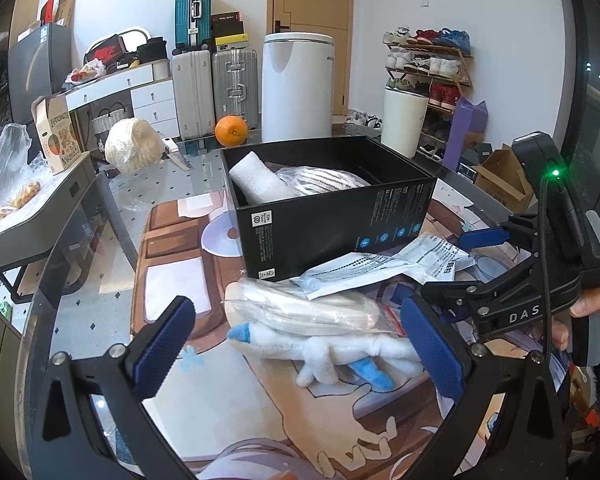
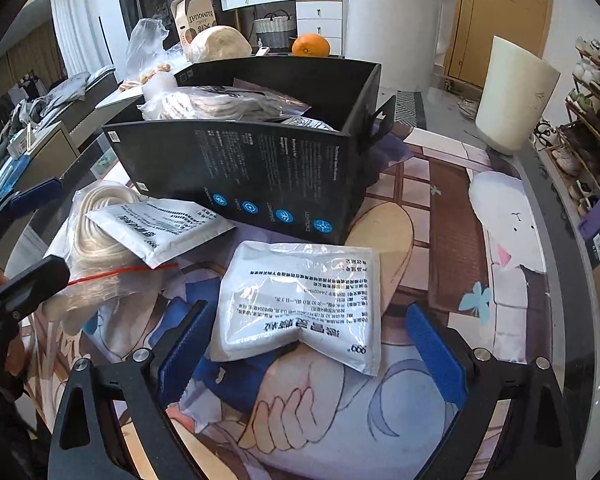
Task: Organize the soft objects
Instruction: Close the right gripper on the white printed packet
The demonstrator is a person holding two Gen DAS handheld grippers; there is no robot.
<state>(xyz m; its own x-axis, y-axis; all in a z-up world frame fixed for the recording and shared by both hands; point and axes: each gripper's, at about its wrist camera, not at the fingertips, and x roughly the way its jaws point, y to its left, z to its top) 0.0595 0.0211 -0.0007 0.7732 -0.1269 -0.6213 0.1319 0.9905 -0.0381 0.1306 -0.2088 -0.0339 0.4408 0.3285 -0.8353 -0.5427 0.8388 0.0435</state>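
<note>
A black box (image 1: pixel 332 216) (image 2: pixel 252 176) stands open on the cartoon mat, holding a white foam roll (image 1: pixel 256 178) and a bagged striped cloth (image 1: pixel 320 178). In front of it lie a white-and-blue plush toy (image 1: pixel 332 354), a bagged white cord bundle (image 1: pixel 300 308) (image 2: pixel 100 232) and two white packets. My left gripper (image 1: pixel 296 312) (image 2: pixel 40 236) is open, its fingers either side of the plush and the bag. My right gripper (image 2: pixel 308 312) (image 1: pixel 452 264) is open over the nearer packet (image 2: pixel 304 300), pads apart from it. The other packet (image 2: pixel 160 228) rests on the cord bag.
An orange (image 1: pixel 231 131) and a wrapped pale bundle (image 1: pixel 134 144) sit behind the box. A white bin (image 2: pixel 516 96) stands at the table's far right, with a shoe rack (image 1: pixel 428 64) beyond. The glass table's edge (image 1: pixel 40 280) runs along the left. A hand (image 1: pixel 592 312) holds the right gripper.
</note>
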